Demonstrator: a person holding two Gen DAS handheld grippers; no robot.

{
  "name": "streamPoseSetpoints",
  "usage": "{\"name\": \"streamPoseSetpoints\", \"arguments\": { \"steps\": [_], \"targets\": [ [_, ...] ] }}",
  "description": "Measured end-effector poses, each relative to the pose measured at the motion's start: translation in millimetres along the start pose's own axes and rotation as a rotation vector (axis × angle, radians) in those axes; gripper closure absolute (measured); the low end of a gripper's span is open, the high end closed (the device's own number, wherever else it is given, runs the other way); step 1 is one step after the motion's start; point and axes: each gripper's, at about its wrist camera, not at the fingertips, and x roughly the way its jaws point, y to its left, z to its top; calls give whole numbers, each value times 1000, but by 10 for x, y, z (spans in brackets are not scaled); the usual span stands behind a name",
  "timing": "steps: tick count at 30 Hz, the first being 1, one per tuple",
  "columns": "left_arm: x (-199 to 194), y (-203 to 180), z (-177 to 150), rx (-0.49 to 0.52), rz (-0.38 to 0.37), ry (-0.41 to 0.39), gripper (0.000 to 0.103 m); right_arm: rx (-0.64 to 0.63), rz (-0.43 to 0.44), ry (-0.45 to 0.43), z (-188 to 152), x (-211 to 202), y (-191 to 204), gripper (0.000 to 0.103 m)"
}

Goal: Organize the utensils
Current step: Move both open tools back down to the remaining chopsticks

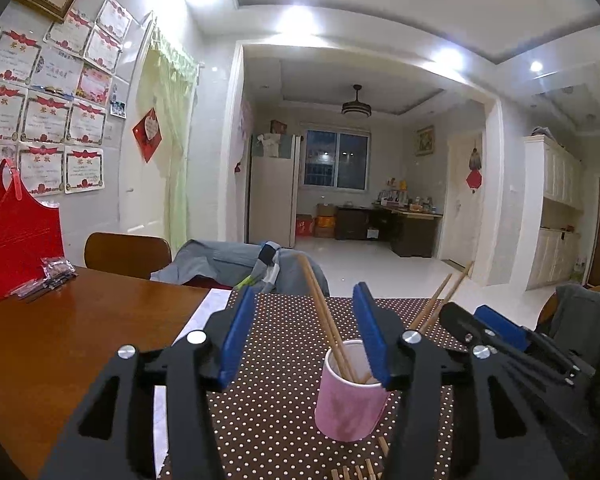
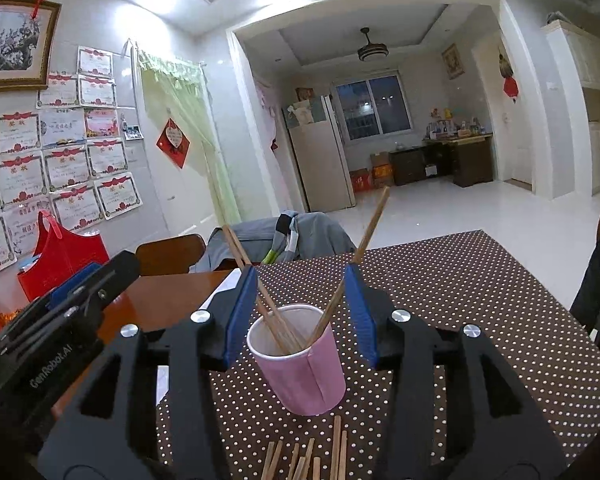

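pink cup (image 2: 304, 364) holds several chopsticks (image 2: 278, 320); both tools, left (image 1: 304, 340) and right (image 2: 302, 308), released.

One pink paper cup (image 2: 304, 364) at the right wrist view's 6 o'clock; perhaps five wooden chopsticks (image 2: 278, 320) stand in it, overlap blurring the count; roughly nine loose wooden chopsticks (image 2: 336, 448) below it, cut off by the frame; one brown polka-dot mat (image 2: 480, 320); two red bags (image 2: 66, 264) at 9 o'clock.
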Motion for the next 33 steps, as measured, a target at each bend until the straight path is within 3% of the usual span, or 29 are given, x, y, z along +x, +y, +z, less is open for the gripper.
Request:
{"name": "streamPoseSetpoints", "arguments": {
  "steps": [9, 16, 22, 29, 33],
  "targets": [
    [-266, -38, 12, 13, -1, 3, 50, 8, -18, -15, 61, -292, -22, 55],
    [-441, -107, -78, 41, -11, 69, 50, 12, -36, 15, -3, -537, -74, 54],
    [-470, -217, -319, 89, -29, 216, 50, 11, -44, 103, -210, -640, -168, 54],
    [-304, -347, -738, 147, -49, 478, 50, 12, -50, 266, -467, -623, -312, 54],
    [-183, -374, -975, 141, -99, 633, 50, 12, -54, 376, -602, -551, -399, 54]
  ]
}}
